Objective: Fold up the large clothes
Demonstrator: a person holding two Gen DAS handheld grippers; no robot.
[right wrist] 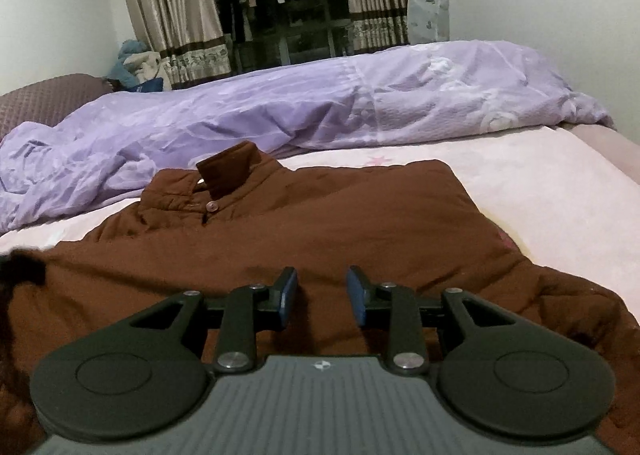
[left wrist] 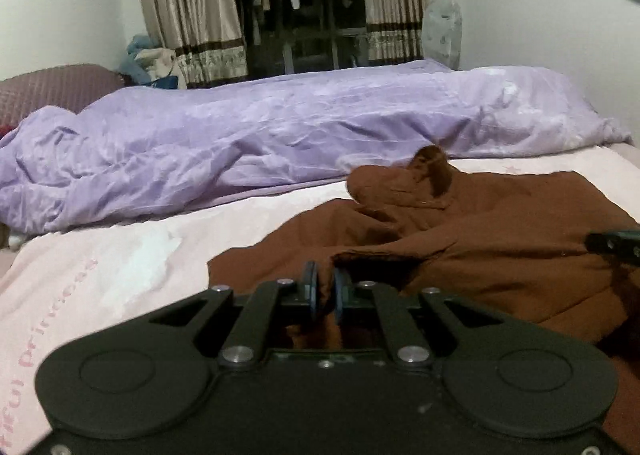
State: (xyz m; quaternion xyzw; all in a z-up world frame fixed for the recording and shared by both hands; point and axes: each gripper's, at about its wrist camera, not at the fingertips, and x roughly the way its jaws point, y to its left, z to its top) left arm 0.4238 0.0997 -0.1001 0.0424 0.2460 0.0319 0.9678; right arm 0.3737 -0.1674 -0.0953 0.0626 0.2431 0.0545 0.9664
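Brown jacket (right wrist: 320, 223) pinched in left fingers (left wrist: 325, 287), beneath parted, empty right fingers (right wrist: 322, 293)

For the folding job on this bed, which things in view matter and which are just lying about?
In the job:
- brown jacket
- left claw, shut on a fold of the jacket
- right claw, open above the jacket

Lying about:
- purple duvet
- curtains
- maroon pillow

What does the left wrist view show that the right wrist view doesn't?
Only the left wrist view: the left hand-held gripper pinching a fold of the brown jacket, plus pink lettering on the sheet.
Only the right wrist view: the right hand-held gripper open above the jacket, and the jacket's button.
Both: the jacket's collar, purple duvet, curtains.
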